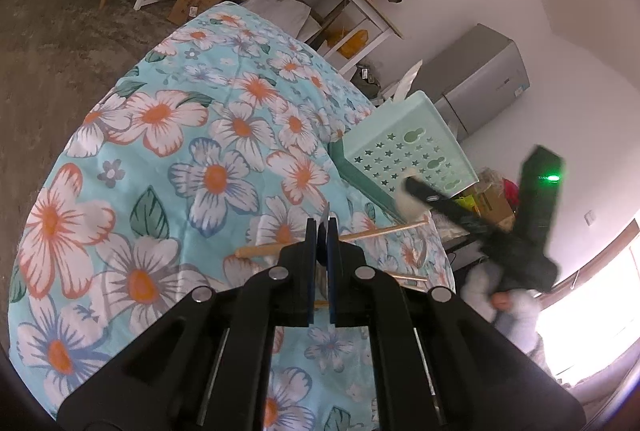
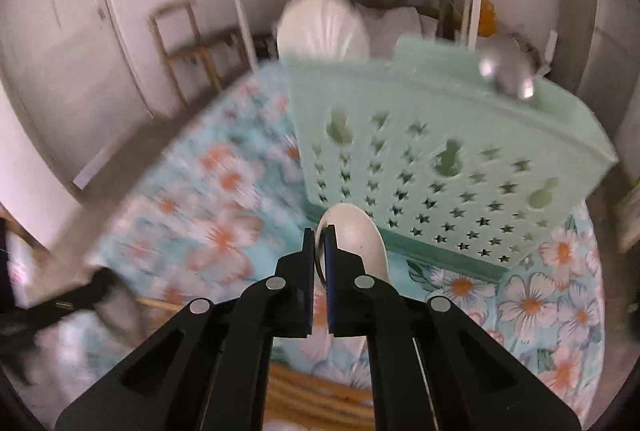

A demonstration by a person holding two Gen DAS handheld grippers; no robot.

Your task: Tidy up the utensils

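The right gripper [image 2: 319, 231] is clenched on a white spoon [image 2: 354, 231]: its two jaws pinch the edge of the spoon bowl, and the bowl sticks out forward and to the right of them. The spoon is lifted off the table and is just in front of the perforated side wall of the mint green basket [image 2: 440, 135]. The basket stands on the flowered tablecloth [image 2: 560, 291]. A large white ladle [image 2: 324, 27] and a metal spoon [image 2: 508, 71] stick up over its rim, so some utensils seem to be inside already. This view is blurred, so small details are not sure.

The left gripper [image 1: 322, 227] has its jaws nearly together, and a thin metal blade, maybe a knife [image 1: 327, 212], rises between them; whether they really press it cannot be told. Beyond the left gripper, wooden chopsticks [image 1: 384, 230] lie on the cloth, near the basket.

The step in hand seems to be carrying the white spoon to the basket. The next move calls for raising the spoon higher than the basket rim, bringing it over the open top, and turning the handle downward before the jaws release. The wall is close, so the spoon could knock it if it goes straight forward.
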